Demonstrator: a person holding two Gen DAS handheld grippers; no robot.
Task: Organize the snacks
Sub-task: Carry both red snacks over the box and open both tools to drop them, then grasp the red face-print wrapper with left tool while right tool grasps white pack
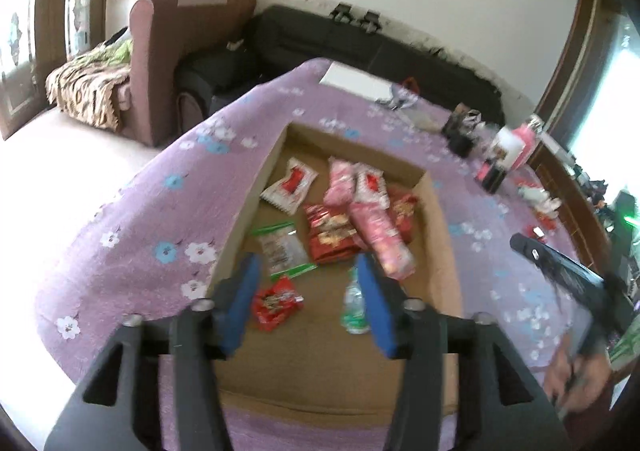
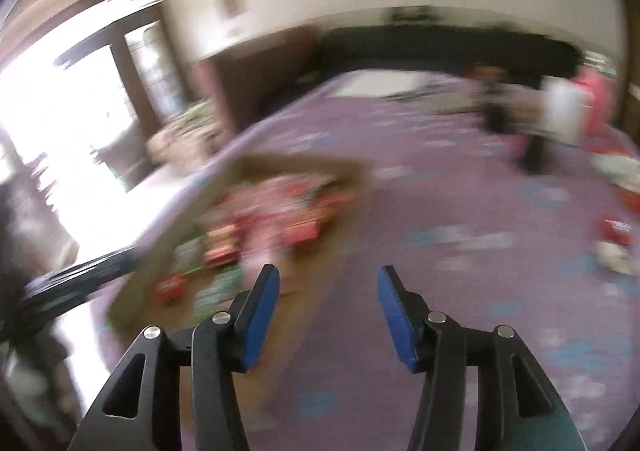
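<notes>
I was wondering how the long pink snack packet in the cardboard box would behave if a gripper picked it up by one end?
The pink packet looks like soft film, so it would probably sag. It seems light. It lies tilted across the red packets, so lifting it may nudge them.

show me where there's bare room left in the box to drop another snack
Free: the near part of the cardboard box floor, behind the small red packet and green-white packet, under the open left gripper. Also the far left corner beyond the white-red sachet. Crowded: middle and right, where pink packs overlap red packs.
</notes>
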